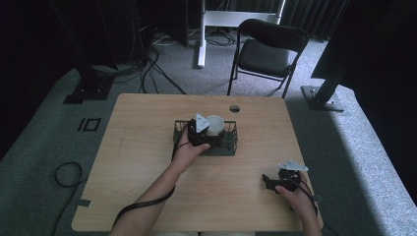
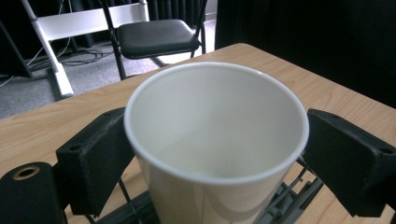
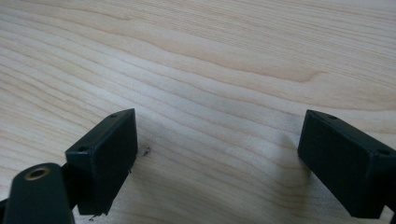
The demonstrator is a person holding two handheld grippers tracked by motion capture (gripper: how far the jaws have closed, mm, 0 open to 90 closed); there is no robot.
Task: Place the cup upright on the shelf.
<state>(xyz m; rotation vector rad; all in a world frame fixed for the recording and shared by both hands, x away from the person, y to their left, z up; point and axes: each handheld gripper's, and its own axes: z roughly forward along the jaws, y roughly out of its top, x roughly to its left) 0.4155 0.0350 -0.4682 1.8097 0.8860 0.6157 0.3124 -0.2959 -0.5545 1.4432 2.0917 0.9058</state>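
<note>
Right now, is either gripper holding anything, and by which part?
Nothing is firmly held. The left gripper straddles the white paper cup just below its rim, in the wire basket; a gap shows at the right finger. The right gripper is open over bare table.

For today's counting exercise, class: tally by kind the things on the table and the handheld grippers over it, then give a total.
White paper cup: 1
Black wire basket: 1
Handheld grippers, left gripper and right gripper: 2
Total: 4
</note>
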